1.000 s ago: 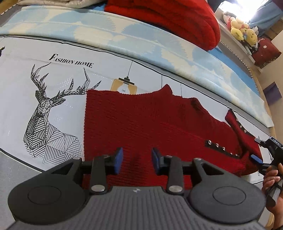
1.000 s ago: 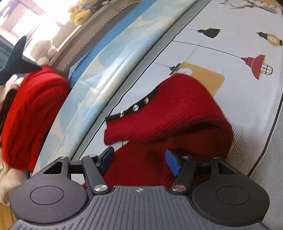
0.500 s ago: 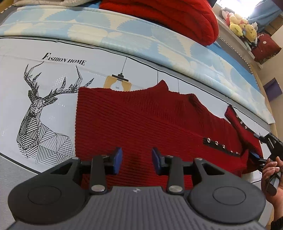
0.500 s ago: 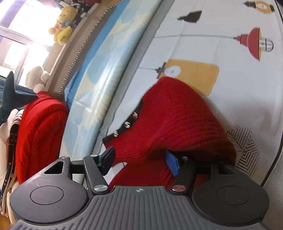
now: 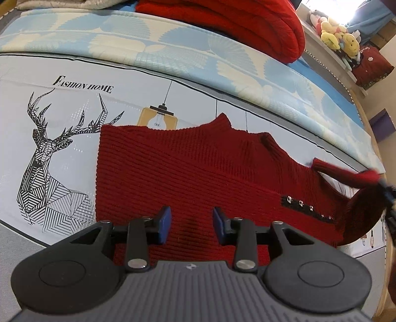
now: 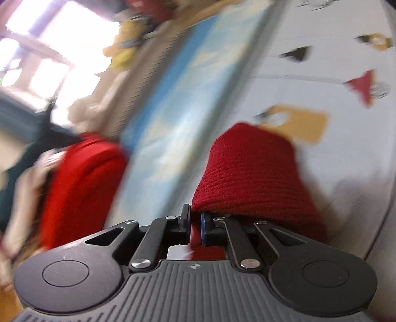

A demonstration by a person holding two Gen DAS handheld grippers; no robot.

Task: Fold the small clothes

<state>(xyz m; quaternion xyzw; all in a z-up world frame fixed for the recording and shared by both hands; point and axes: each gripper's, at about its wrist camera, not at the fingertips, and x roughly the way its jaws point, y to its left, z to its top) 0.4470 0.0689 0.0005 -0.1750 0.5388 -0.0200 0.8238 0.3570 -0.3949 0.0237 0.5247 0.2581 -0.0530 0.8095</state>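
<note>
A small dark red knit sweater point(image 5: 198, 178) lies flat on the printed sheet, with a black studded band point(image 5: 307, 204) near its right end. My left gripper point(image 5: 191, 224) hovers over the sweater's near edge, open, with nothing between its blue pads. At the far right the sweater's sleeve point(image 5: 358, 205) is raised off the sheet, pulled by my blurred right gripper point(image 5: 386, 195). In the right wrist view the right gripper point(image 6: 195, 224) has its jaws closing tight on the red sleeve point(image 6: 250, 173), and knit shows between the pads. That view is motion-blurred.
The white sheet carries a deer print point(image 5: 49, 168) left of the sweater. Behind it runs a blue leaf-pattern blanket point(image 5: 198, 59) with a bulky bright red knit pile point(image 5: 235, 22) on it. Plush toys point(image 5: 339, 37) sit on a ledge at the back right.
My right gripper went from open around the sleeve to shut on it and lifted it off the sheet. The left gripper stayed over the sweater's near edge.
</note>
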